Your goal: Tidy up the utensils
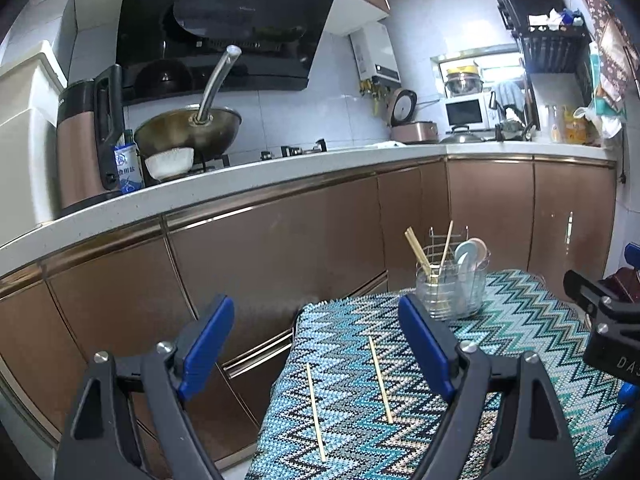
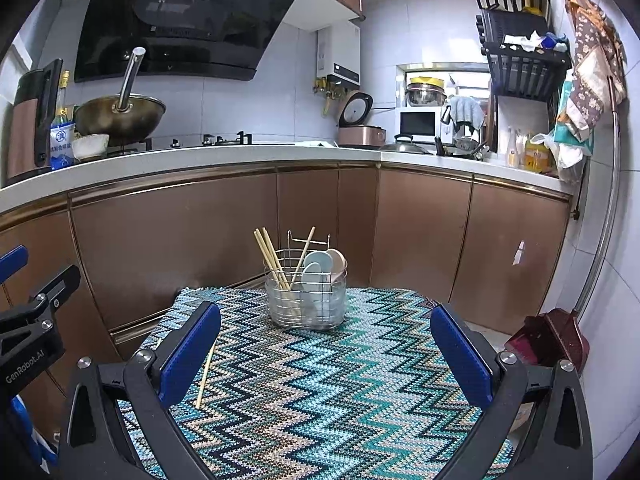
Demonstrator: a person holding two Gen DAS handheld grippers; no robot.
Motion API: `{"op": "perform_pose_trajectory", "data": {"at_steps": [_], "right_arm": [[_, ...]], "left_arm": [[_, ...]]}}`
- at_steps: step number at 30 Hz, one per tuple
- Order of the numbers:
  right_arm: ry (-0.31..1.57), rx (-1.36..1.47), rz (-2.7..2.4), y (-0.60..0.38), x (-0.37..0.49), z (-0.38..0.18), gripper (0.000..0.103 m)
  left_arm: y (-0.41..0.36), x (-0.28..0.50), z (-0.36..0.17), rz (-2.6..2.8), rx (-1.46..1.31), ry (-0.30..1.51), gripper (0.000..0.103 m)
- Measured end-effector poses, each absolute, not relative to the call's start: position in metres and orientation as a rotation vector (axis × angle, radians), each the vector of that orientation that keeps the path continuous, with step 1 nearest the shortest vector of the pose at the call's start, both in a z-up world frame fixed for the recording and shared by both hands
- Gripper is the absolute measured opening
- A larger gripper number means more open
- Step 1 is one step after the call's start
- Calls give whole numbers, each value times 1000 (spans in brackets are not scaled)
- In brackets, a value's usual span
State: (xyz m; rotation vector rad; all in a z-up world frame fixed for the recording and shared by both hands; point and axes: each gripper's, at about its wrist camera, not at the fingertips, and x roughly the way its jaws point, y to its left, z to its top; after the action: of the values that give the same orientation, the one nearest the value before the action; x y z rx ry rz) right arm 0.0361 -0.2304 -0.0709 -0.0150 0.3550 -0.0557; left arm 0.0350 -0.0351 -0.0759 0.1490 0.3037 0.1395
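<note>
Nearest me, the left gripper [image 1: 316,334] hangs over the near edge of a small table, its blue-padded jaws spread wide with nothing between them. Just beyond and below its fingers, two loose chopsticks [image 1: 380,380] lie flat and apart on the zigzag tablecloth [image 1: 520,320], roughly parallel, untouched. The right gripper [image 2: 326,344] is alongside, equally wide open and empty; from its side one chopstick shows just past its left finger [image 2: 188,360]. Farther back, near the far edge of the cloth, stands the wire utensil holder [image 2: 306,300], with more chopsticks leaning upright in one compartment and pale spoons [image 2: 320,270] in the other. Behind it run brown kitchen cabinets [image 2: 180,232].
</note>
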Motion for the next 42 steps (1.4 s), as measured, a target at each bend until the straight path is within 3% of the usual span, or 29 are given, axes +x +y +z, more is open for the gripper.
{"op": "perform_pose_trajectory", "data": {"at_steps": [42], "right_arm": [[629, -81, 55, -185, 139, -148, 101]], "left_arm": [[-2, 134, -161, 149, 127, 556, 84]]}}
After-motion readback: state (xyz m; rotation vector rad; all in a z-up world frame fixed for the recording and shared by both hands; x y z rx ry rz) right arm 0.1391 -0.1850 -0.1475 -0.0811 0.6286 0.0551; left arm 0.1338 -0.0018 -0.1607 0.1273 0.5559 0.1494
